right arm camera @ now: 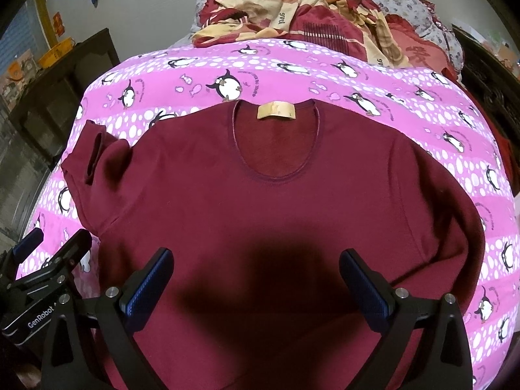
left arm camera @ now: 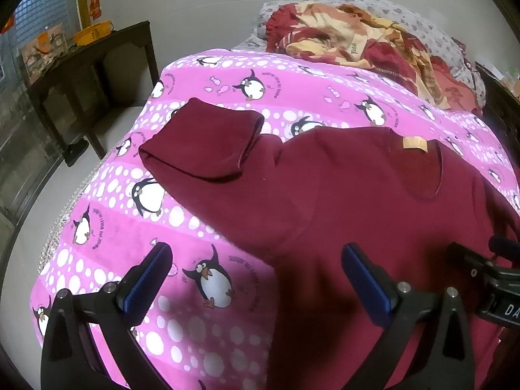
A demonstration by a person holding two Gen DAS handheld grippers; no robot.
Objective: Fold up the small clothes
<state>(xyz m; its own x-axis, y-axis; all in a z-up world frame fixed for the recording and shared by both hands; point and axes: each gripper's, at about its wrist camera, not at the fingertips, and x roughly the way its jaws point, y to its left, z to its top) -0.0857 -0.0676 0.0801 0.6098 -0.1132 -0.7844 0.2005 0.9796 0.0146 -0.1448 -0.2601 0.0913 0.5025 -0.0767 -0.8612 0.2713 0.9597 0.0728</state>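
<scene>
Sweater (right arm camera: 260, 211): dark red, round-necked, lying flat and face up on the bed, neckline toward the far end; I see a tan label (right arm camera: 276, 110) inside the collar.
Sleeve, left side (left arm camera: 201, 143): doubled back on itself, cuff turned toward the sweater's body.
Sleeve, right side (right arm camera: 455, 221): lies along the sweater's edge.
Sheet (left arm camera: 227, 74): pink, printed with penguins and white dots, covering the bed under the sweater.
Left gripper (left arm camera: 256, 260): my fingers are spread wide, nothing between them, above the sweater's left edge where it meets the sheet.
Right gripper (right arm camera: 256, 260): fingers spread wide, nothing held, over the sweater's lower middle, casting a shadow on it.
Blanket (right arm camera: 308, 16): red and cream, bunched at the far end; what lies under it I cannot make out.
Table (left arm camera: 97, 52): dark wood, left of the bed, with a yellow bowl (left arm camera: 92, 32).
</scene>
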